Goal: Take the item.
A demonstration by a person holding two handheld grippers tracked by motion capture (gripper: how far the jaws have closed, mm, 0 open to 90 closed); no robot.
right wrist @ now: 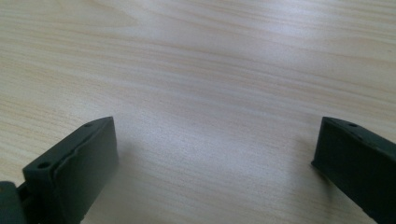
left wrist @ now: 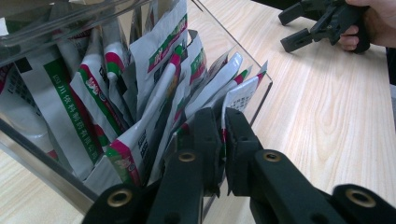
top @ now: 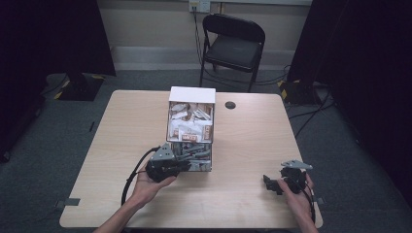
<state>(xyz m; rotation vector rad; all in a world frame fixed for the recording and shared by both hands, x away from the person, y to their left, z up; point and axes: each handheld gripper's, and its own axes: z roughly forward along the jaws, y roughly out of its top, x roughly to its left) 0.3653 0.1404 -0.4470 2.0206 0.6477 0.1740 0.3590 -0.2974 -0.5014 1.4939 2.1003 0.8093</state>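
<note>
A clear two-level box (top: 192, 94) stands mid-table, with brown-and-white sachets in its upper level and white, green and red sachets (left wrist: 140, 88) upright in the clear lower bin (left wrist: 42, 163). My left gripper (left wrist: 223, 122) reaches into the lower bin's right end. Its jaws are shut on the edge of the outermost sachet (left wrist: 243, 95). In the high view this left gripper (top: 187, 164) sits at the box's front left. My right gripper (right wrist: 215, 140) stands wide open over bare tabletop, nothing between its jaws. It rests near the table's front right (top: 269, 183) and shows far off in the left gripper view (left wrist: 292, 28).
The wooden table (top: 121, 145) has a small round black disc (top: 230, 105) right of the box. A black folding chair (top: 233, 43) stands behind the table's far edge. Dark stands and cables sit on the floor at both sides.
</note>
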